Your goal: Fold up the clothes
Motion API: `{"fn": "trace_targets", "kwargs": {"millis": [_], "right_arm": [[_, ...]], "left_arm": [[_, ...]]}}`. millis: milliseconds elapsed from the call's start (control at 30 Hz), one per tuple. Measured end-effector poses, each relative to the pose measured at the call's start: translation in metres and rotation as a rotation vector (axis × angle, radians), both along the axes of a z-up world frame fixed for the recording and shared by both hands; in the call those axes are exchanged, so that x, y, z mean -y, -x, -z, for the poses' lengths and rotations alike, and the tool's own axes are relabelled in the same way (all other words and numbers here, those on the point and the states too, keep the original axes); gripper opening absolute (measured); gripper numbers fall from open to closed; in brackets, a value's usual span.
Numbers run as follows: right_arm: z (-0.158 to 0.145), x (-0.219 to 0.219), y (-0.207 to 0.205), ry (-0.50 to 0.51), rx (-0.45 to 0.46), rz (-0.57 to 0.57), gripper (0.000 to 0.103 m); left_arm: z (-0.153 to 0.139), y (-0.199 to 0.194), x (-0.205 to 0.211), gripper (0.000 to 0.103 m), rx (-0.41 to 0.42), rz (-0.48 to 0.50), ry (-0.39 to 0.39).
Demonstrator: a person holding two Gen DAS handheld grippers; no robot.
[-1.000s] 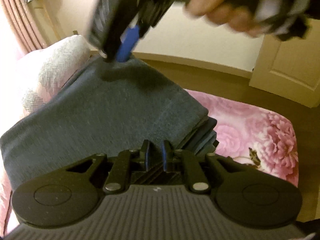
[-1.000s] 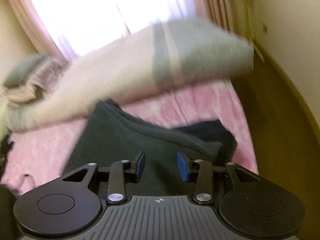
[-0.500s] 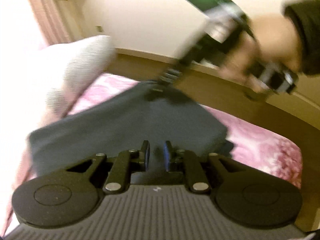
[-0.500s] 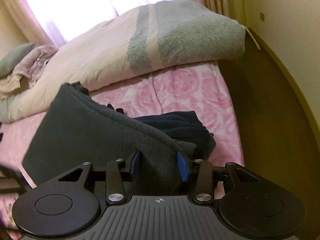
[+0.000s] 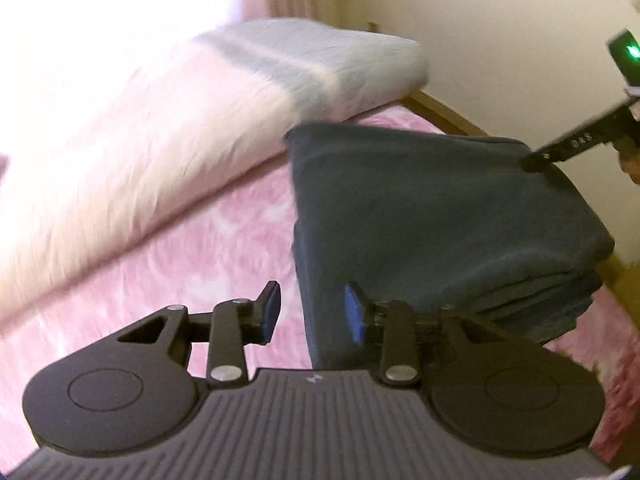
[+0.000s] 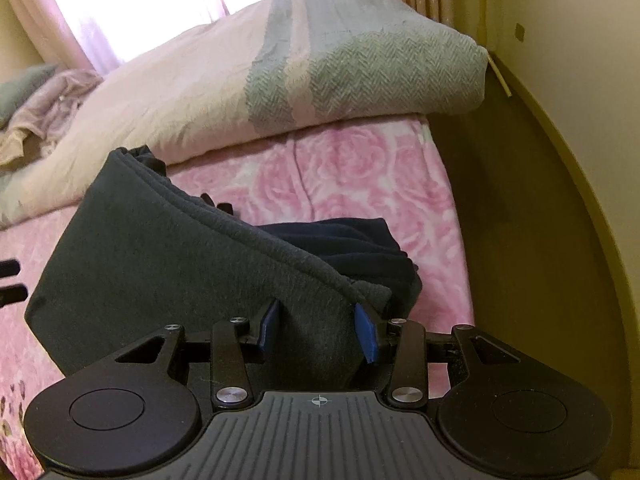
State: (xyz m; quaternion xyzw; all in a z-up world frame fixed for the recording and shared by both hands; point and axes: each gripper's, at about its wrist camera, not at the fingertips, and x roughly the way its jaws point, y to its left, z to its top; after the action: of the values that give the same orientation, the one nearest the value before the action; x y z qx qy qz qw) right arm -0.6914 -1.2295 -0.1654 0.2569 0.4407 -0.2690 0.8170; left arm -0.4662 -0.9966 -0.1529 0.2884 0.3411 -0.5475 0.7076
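Folded dark grey knit garment (image 5: 432, 220) is seen lying on the pink rose-patterned bedspread (image 5: 208, 248) from the left wrist; the left gripper (image 5: 312, 312), angled downward, has just been opening, jaws apart with the garment's edge unpinched between them. From the right wrist, the garment's corner (image 6: 316, 312) is clamped by the downward-pointing right gripper (image 6: 316, 330).

Rose-patterned pink bed (image 6: 352, 176) bearing folded grey garment (image 6: 160, 248), navy clothes (image 6: 352, 244), duvet (image 6: 224, 80).

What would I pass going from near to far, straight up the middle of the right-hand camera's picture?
The right gripper, its fingers either side of a fold of the grey folded garment → pink flowered bedspread → folded beige and grey quilt → bright curtained window.
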Motion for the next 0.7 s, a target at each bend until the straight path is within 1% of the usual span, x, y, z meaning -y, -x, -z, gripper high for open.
{"fn": "trace_targets", "kwargs": {"millis": [33,100,133,167,200,233,333,400,467,500,567,600,667,700], "right_arm": [[-0.005,-0.002,-0.005,0.012,-0.020,0.000,0.041],[-0.022,-0.015,-0.016,0.097,-0.074,-0.008,0.049],[-0.030,-0.025,-0.022,0.162,-0.095,-0.019,0.052],[-0.039,-0.038,-0.028,0.230,-0.105,-0.041,0.052],[-0.048,-0.052,-0.036,0.278,-0.099,-0.068,0.052],[-0.055,-0.065,-0.043,0.296,-0.076,-0.100,0.052],[-0.063,-0.099,-0.077,0.268,-0.002,-0.251,0.052],[-0.059,-0.112,-0.109,0.209,0.035,-0.360,0.052],[-0.053,-0.114,-0.139,0.167,0.062,-0.408,0.052],[-0.050,-0.114,-0.154,0.147,0.074,-0.430,0.052],[-0.039,-0.109,-0.178,0.120,0.055,-0.439,0.051],[-0.030,-0.104,-0.189,0.123,0.014,-0.438,0.051],[-0.012,-0.094,-0.211,0.126,-0.065,-0.434,0.051],[-0.003,-0.088,-0.213,0.112,-0.072,-0.420,0.051]], "left_arm": [[0.004,-0.005,-0.006,0.030,-0.051,-0.027,0.005],[0.011,-0.016,-0.018,0.030,-0.167,-0.084,0.035],[0.015,-0.018,-0.022,0.030,-0.211,-0.102,0.049],[0.019,-0.022,-0.027,0.030,-0.245,-0.118,0.062],[0.022,-0.025,-0.032,0.030,-0.278,-0.134,0.073],[0.025,-0.024,-0.031,0.030,-0.292,-0.141,0.080],[0.034,-0.030,-0.030,0.031,-0.307,-0.159,0.102],[0.028,-0.029,-0.029,0.031,-0.279,-0.161,0.130],[0.022,-0.027,-0.025,0.032,-0.243,-0.159,0.163],[0.027,-0.029,-0.022,0.032,-0.267,-0.164,0.155],[0.037,-0.033,-0.017,0.031,-0.316,-0.175,0.139],[0.044,-0.033,-0.017,0.031,-0.318,-0.181,0.129],[0.051,-0.031,-0.019,0.031,-0.313,-0.192,0.135],[0.053,-0.031,-0.021,0.031,-0.320,-0.198,0.141]]}}
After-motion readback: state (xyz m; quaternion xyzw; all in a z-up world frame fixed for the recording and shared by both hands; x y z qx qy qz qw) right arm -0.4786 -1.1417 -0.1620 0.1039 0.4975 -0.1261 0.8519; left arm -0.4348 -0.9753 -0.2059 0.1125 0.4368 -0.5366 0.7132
